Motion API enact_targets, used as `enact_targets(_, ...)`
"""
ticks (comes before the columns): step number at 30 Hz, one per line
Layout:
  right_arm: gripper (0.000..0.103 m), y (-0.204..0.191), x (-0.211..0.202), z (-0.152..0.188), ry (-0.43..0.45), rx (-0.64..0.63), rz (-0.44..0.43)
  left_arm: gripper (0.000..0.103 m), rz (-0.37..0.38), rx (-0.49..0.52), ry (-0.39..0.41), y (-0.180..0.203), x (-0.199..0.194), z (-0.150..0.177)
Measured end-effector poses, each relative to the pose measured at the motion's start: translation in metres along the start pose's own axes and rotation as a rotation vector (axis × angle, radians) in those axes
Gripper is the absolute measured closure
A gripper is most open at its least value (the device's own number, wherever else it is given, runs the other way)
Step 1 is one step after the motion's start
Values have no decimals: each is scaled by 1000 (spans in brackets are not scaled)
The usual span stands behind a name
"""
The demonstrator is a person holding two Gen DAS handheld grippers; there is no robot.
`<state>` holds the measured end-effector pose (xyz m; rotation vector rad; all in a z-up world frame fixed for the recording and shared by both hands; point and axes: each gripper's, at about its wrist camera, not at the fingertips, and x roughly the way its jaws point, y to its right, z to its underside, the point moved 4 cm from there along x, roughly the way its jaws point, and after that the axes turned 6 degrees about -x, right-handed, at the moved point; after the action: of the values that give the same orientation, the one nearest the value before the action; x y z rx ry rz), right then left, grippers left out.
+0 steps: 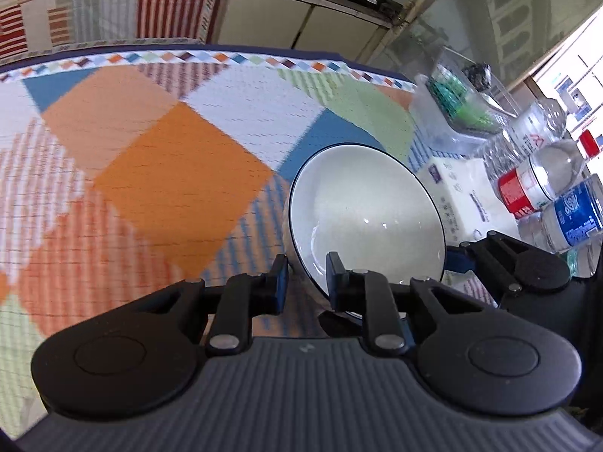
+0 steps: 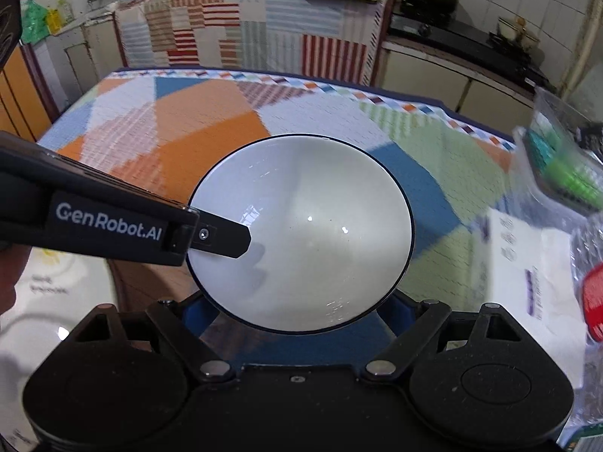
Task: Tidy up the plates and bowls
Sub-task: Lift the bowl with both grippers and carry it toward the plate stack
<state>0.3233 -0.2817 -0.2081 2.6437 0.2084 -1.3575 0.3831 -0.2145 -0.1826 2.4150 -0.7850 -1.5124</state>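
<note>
Now left gripper (image 1: pixel 304 282) on bowl (image 1: pixel 361 203)

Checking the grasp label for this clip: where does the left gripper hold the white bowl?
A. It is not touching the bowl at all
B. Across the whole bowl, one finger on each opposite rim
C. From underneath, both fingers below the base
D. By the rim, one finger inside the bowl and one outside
D: the left gripper pinches the white bowl at its near rim, one finger inside and one outside.
</note>
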Motion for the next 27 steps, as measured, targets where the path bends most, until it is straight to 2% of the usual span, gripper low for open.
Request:
enact_targets(8,12,-42,7,-31,27,-31,-55,83,-47,-27,33,-44,-28,-10)
enact_targets(16,12,-67,34,-48,-2,-75,-93,84,-86,-63,13,-79,-21,-13)
enact_targets(25,12,-72,48,-47,-63,-48,-100,84,-73,-110,-17,-90,-17,-10)
enact_targets(27,13,-71,44,-47,-83,-38,-105,83,-65,-84,-23,-87,-24,-8)
